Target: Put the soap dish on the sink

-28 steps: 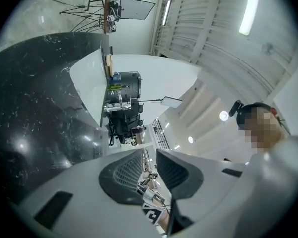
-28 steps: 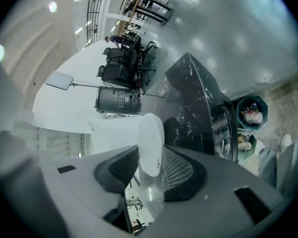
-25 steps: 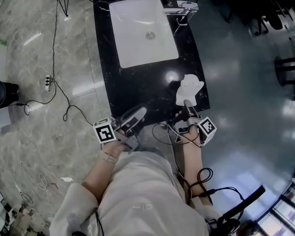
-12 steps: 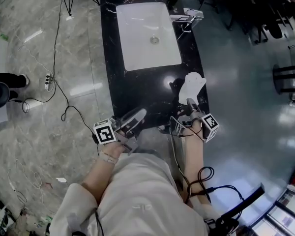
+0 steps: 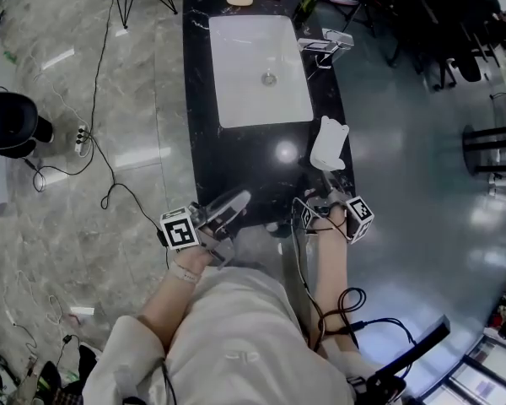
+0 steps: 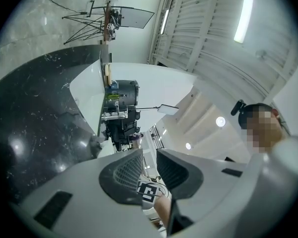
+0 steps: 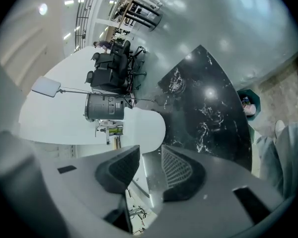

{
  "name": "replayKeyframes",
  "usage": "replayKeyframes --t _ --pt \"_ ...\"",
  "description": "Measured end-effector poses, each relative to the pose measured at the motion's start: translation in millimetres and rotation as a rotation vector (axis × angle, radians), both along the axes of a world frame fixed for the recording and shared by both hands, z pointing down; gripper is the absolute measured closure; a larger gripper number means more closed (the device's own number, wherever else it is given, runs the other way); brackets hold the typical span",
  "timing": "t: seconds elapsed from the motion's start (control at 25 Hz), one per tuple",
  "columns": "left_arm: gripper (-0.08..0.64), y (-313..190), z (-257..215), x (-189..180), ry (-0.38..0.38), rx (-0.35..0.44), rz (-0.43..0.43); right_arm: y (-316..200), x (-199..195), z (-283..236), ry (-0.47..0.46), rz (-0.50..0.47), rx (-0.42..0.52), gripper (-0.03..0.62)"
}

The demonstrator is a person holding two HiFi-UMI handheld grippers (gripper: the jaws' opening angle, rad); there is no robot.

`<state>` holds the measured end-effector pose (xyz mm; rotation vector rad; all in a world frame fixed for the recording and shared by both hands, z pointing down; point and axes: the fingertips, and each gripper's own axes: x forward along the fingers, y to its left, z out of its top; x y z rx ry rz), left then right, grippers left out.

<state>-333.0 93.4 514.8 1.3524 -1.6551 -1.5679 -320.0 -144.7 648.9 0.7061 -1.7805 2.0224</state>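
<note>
The soap dish (image 5: 329, 144) is plain white, a smooth piece with rounded corners and no print. In the head view it reads as a narrow, slightly bent shape. It lies over the black marbled counter (image 5: 236, 163), just off the sink's (image 5: 261, 70) near corner on the faucet (image 5: 325, 45) side. Whether it rests flat there or is tipped up cannot be told.

The right gripper (image 5: 329, 180) reaches in from the side of the dish farthest from the sink. Its jaws stand wide and are closing, and in the right gripper view the dish's (image 7: 141, 128) near end runs in between the pads, with a grey gap showing beside the meshed pad.

The left gripper (image 5: 234, 204) hovers at the counter edge farthest from the sink, well apart from the dish. Its jaws are parted with nothing between them.
</note>
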Motion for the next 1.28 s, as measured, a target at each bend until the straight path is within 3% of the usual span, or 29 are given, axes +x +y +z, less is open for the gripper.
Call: replayKeyframes --t 0.48,0.72,1.0,1.28 --pt "0.489 8 -3 7 -0.016 -0.002 -0.001 16 3 -2 -0.050 -0.027 -0.009 0.448" --pt "0.489 1 -19 29 -0.045 -0.001 0.026 21 23 -26 -0.113 -0.028 -0.014 0.453" --pt "0.489 -28 -31 34 -0.103 0.000 0.124 24 30 -92 -0.346 -0.032 0.023 0.468" --pt "0.489 -108 -66 79 -0.209 0.034 0.354 -8 104 -164 -0.598 0.030 0.166 0.486"
